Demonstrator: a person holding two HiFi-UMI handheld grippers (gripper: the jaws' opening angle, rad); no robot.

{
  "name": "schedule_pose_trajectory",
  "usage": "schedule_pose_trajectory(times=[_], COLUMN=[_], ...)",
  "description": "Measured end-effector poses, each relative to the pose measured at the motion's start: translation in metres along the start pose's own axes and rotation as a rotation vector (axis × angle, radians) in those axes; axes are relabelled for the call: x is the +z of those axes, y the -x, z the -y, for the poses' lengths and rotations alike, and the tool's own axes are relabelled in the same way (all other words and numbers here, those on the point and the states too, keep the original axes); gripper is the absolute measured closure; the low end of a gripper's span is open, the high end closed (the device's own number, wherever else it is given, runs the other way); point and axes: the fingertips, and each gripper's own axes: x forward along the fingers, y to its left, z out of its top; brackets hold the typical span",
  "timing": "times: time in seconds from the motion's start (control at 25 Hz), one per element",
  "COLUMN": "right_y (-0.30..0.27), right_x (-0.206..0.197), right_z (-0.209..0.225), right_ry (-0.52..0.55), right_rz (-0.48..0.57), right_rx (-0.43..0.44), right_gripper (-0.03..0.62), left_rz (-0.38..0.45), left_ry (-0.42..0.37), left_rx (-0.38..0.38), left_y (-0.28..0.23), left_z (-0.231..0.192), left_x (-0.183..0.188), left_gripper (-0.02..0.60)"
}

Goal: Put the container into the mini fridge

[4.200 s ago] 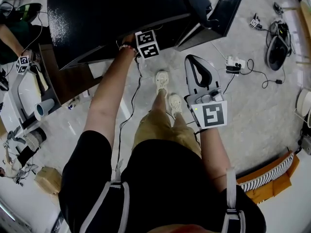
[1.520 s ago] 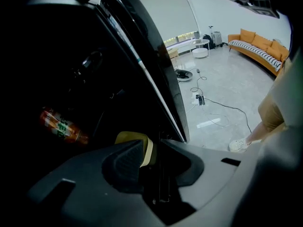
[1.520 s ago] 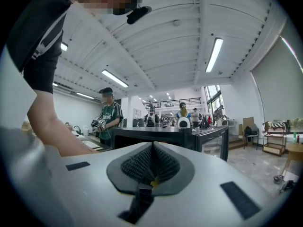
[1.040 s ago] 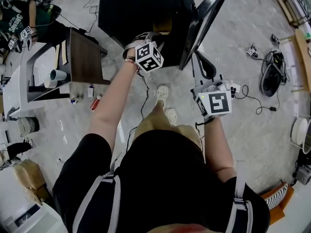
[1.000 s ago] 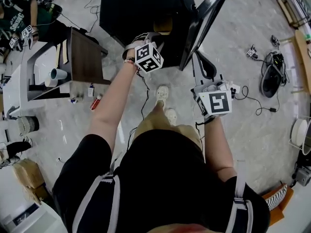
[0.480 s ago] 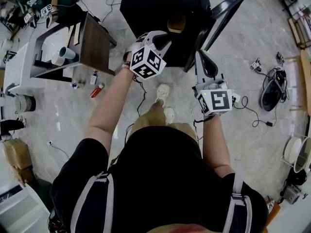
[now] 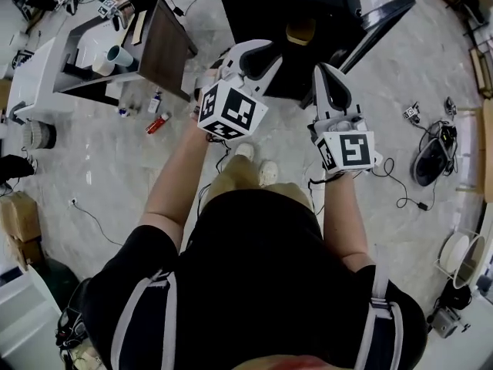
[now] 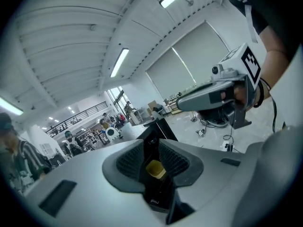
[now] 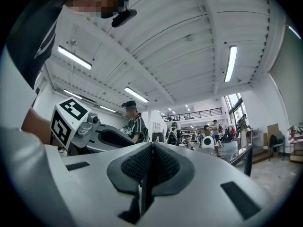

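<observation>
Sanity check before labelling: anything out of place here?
Only minor clutter. A small red object and a small bottle lie on the grey floor beside the brown-panelled table; a pale cup on that table appears tipped on its side. The black mini fridge stands open with the yellow container inside.

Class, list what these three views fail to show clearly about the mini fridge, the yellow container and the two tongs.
- Mini fridge: head view. The top edge crops its back, and the inside is too dark to see shelves.
- Yellow container: head view, too small to judge lid or shape. The left gripper view shows only a sliver through the gap of the open left tongs.
- Right tongs: shut. Their view shows no container.
</observation>
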Motion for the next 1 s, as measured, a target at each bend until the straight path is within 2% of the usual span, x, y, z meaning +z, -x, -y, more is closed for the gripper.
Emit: schedule_pose_trajectory(times=[0.12, 0.4, 0.56, 1.0], right_y=[-0.01, -0.023, -0.025, -0.014], right_x=[0.006, 0.02, 0.025, 0.044], right_z=[-0.019, -0.06, -0.085, -0.151], right_ry=[0.011, 0.032, 0.042, 0.077], right_rz=[0.007, 0.01, 0.008, -0.018], right_rx=[0.029, 0.034, -0.007, -0.113], right_gripper=[0.557, 0.557, 0.557, 0.557], left_rz=[0.034, 0.145, 0.206, 0.285], left_ry=[0.057, 0.179, 0.183, 0.191], left_rx=[0.036, 0.082, 0.083, -0.013], left_y=[0.026, 0.079, 0.108, 0.165], left_z=[-0.004, -0.025, -0.037, -0.036], left_x=[0.003, 0.012, 0.018, 0.009], left_gripper=[0.469, 0.469, 0.469, 0.469])
